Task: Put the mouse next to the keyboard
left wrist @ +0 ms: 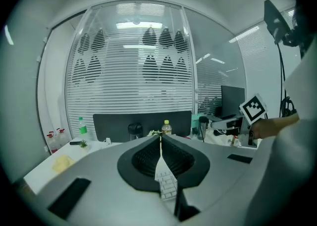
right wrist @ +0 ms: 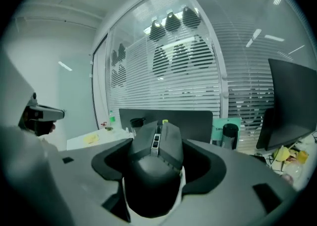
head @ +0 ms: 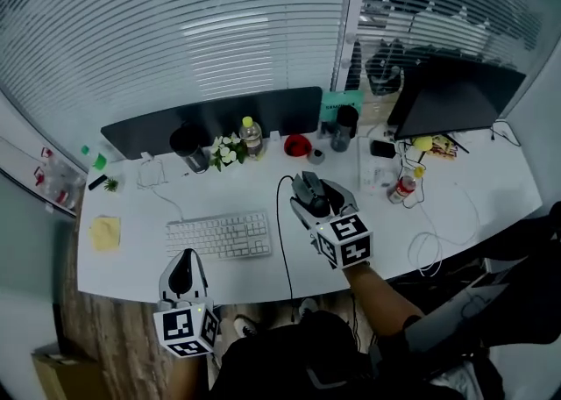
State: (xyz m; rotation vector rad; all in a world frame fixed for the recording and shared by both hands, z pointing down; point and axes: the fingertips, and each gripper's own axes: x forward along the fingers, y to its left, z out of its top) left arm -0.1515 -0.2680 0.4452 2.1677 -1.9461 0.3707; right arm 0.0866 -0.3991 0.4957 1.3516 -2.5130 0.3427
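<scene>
**Right gripper holds the mouse, right of the keyboard**

The right gripper [head: 310, 189] has its jaws spread wide and clamped on the sides of a black wired mouse [right wrist: 152, 173]. The mouse is just right of the white keyboard [head: 219, 236] on the white desk [head: 473, 205]. The left gripper [head: 183, 272] is at the desk's near edge, its jaws pressed together and holding nothing.

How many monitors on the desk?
2. A wide monitor stands along the desk's back edge, behind the keyboard; a second monitor stands at the back right corner. None looks hidden, though more could sit outside the frame.
</scene>
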